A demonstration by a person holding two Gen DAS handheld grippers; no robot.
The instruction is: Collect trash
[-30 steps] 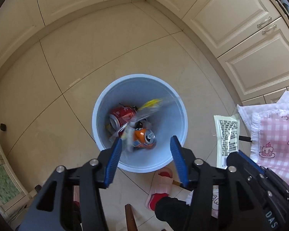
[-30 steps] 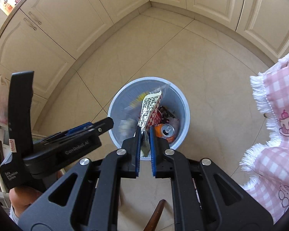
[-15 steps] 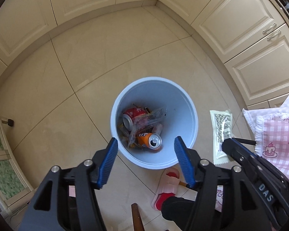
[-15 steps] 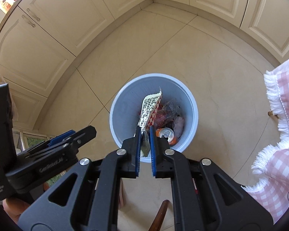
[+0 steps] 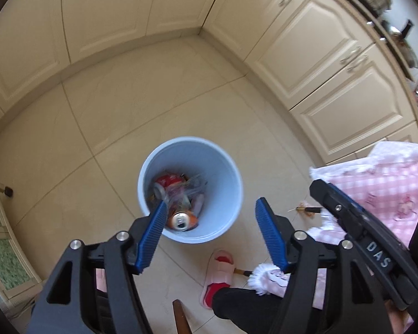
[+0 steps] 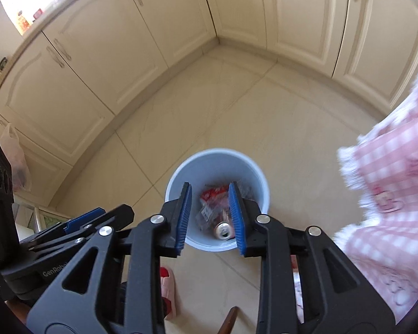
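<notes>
A light blue trash bin [image 5: 231, 181] stands on the tiled floor and also shows in the right wrist view [image 6: 178, 178]. Inside lie a red can [image 5: 168, 181], an orange can [image 5: 181, 220], clear plastic wrappers and a red-and-white packet [image 6: 213, 194]. My left gripper [image 5: 210, 207] is open and empty, held above the bin's near rim. My right gripper [image 6: 210, 188] is open and empty, held above the bin. The other gripper shows at the right of the left wrist view [image 5: 354, 228].
Cream cabinets [image 5: 315, 50] line the far walls on both sides. A pink checked cloth [image 6: 390, 189] with a white fringe hangs at the right. A person's foot in a pink slipper [image 5: 217, 275] stands just before the bin. A plastic bag [image 6: 14, 156] hangs at the left.
My right gripper has opened and let go of the printed wrapper, which is now in the bin. Both grippers have drawn back and up from the bin.
</notes>
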